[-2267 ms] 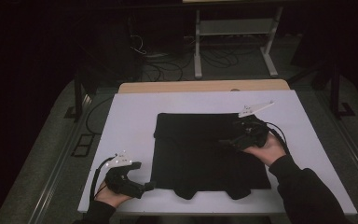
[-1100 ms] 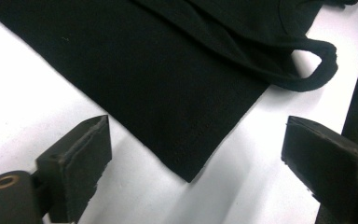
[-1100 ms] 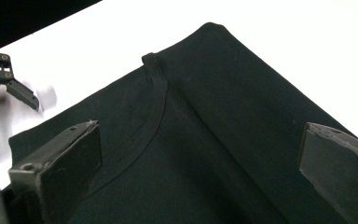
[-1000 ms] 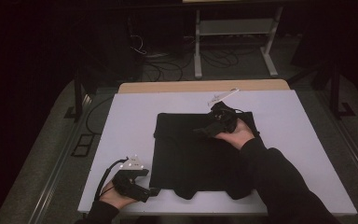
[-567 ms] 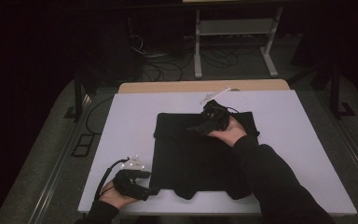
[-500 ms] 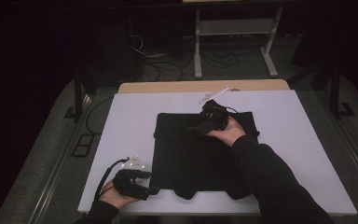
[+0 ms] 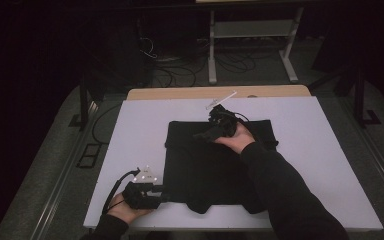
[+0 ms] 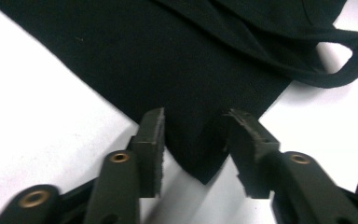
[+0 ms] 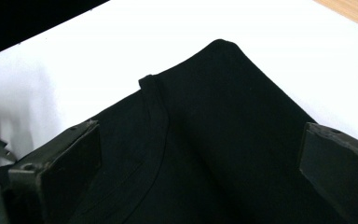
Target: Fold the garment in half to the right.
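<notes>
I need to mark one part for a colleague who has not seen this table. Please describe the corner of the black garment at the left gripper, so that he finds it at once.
Start from the white table, where the black garment lies folded flat in the middle. Go to its near left corner, at the table's front edge. It is the pointed tip that sits between the two jaws of the left gripper, which have just been closing on it, beside a loose fabric loop.

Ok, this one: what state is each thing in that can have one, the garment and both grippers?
black garment: folded, lying flat on the white table.
left gripper: fingers have just been closing around the garment's near corner, small gaps still showing at the pads.
right gripper: fingers wide open above the garment's far edge.
</notes>
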A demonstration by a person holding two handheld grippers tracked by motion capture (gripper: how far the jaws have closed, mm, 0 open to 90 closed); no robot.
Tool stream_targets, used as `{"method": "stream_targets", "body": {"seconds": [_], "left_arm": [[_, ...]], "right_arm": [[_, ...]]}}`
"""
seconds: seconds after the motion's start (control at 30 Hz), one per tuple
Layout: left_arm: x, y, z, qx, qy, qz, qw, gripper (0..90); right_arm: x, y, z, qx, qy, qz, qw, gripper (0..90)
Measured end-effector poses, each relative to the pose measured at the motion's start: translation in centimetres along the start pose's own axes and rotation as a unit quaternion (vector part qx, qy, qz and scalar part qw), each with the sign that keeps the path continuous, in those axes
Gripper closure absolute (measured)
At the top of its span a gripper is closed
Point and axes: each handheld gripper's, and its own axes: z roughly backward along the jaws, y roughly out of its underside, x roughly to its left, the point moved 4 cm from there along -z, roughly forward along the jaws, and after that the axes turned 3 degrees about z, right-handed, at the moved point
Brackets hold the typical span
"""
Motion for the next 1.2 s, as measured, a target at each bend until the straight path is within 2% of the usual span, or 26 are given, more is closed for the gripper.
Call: {"method": "stream_targets", "body": {"seconds": [0.1, 0.27, 0.3, 0.33, 0.47, 0.53, 0.67, 0.7, 0.77, 0.83, 0.87, 1.17, 1.2], "left_arm": [[-0.1, -0.1, -0.1, 0.002, 0.0, -0.008, 1.0, 65.1], [-0.1, -0.2, -0.2, 0.005, 0.01, -0.007, 0.9999, 73.4], [-0.3, -0.3, -0.3, 0.001, 0.012, -0.001, 0.9999, 74.9], [-0.2, -0.3, -0.3, 0.006, 0.013, -0.01, 0.9998, 76.8], [-0.3, -0.5, -0.3, 0.004, 0.015, -0.014, 0.9998, 82.7], [-0.3, -0.6, -0.3, -0.002, 0.018, -0.01, 0.9998, 83.8], [-0.3, -0.8, -0.1, -0.005, 0.024, -0.016, 0.9996, 84.5], [-0.4, -0.8, -0.1, -0.011, 0.025, -0.007, 0.9996, 84.5], [-0.4, -0.9, 0.0, -0.009, 0.027, -0.016, 0.9995, 84.7], [-0.4, -1.0, 0.0, -0.011, 0.028, -0.016, 0.9994, 84.7], [-0.5, -1.0, 0.0, -0.017, 0.028, -0.01, 0.9994, 84.7], [-0.7, -1.4, 0.2, -0.025, 0.036, -0.019, 0.9989, 84.7], [-0.8, -1.4, 0.2, -0.031, 0.036, -0.013, 0.9988, 84.7]], "right_arm": [[-0.2, -0.2, -0.3, 0.0, 0.001, -0.004, 1.0, 0.0], [-0.4, -0.8, -0.8, -0.003, -0.001, -0.006, 1.0, 0.0], [-0.4, -0.9, -0.9, -0.003, 0.0, -0.006, 1.0, 0.0], [-0.5, -1.0, -1.0, -0.004, -0.001, -0.005, 1.0, 0.0], [-0.7, -1.4, -1.5, -0.004, -0.003, -0.011, 0.9999, 0.0], [-0.9, -1.6, -1.7, -0.003, -0.002, -0.009, 0.9999, 0.0], [-1.2, -2.0, -2.3, -0.003, -0.001, -0.014, 0.9999, 0.0], [-1.3, -2.0, -2.5, -0.002, 0.001, -0.011, 0.9999, 0.0], [-1.5, -2.1, -2.8, 0.001, 0.0, -0.012, 0.9999, 0.0], [-1.6, -2.2, -3.1, 0.002, 0.002, -0.013, 0.9999, 0.0], [-1.6, -2.3, -3.2, 0.004, 0.001, -0.012, 0.9999, 0.0], [-2.3, -2.9, -4.8, 0.01, 0.003, -0.012, 0.9999, 0.9], [-2.4, -3.0, -5.0, 0.012, 0.004, -0.013, 0.9998, 0.9]]}}
